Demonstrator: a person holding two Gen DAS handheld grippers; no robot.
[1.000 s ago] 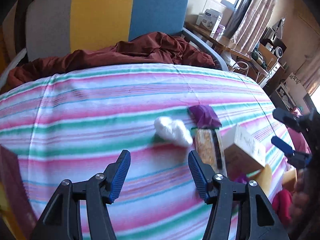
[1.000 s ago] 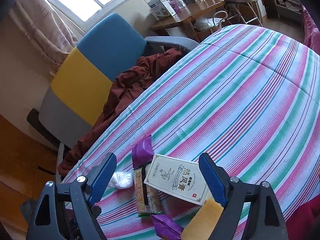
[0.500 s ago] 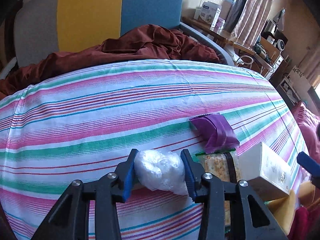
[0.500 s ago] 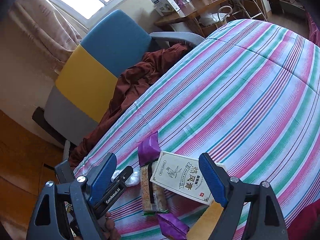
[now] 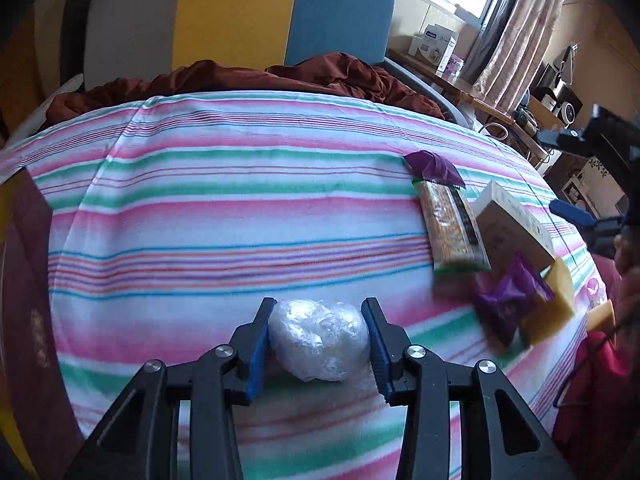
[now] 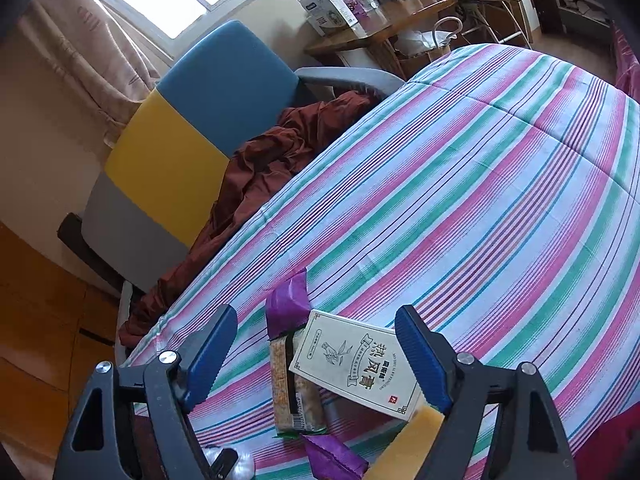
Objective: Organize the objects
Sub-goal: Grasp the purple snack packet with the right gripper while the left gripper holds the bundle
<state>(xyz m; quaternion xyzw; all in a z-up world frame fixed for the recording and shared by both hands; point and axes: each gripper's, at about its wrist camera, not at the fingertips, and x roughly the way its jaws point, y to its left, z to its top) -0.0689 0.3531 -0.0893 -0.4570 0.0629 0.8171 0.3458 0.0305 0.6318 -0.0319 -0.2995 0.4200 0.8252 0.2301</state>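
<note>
Between left claw (image 5: 319,342) pads: clear plastic bag (image 5: 319,345), pinched, above striped blanket (image 5: 240,220). Ahead, bare stripes to far edge; rightward, cracker pack (image 5: 450,228), box (image 5: 514,226), purple wrappers (image 5: 508,300). Right claw (image 6: 316,354) wide, narrowing, over box, gripping nothing.

The striped bedspread (image 5: 248,216) is viewed closely, obliquely downward, from both wrist cameras; the white box (image 6: 356,364) and chair (image 5: 240,16) are shared.

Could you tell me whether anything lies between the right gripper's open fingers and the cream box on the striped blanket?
Nothing visible does. The right gripper hangs open above the cream box, which shows unobstructed between its fingers. The cracker packet lies beside and partly under the box, and the yellow sponge sits at its near corner.
</note>
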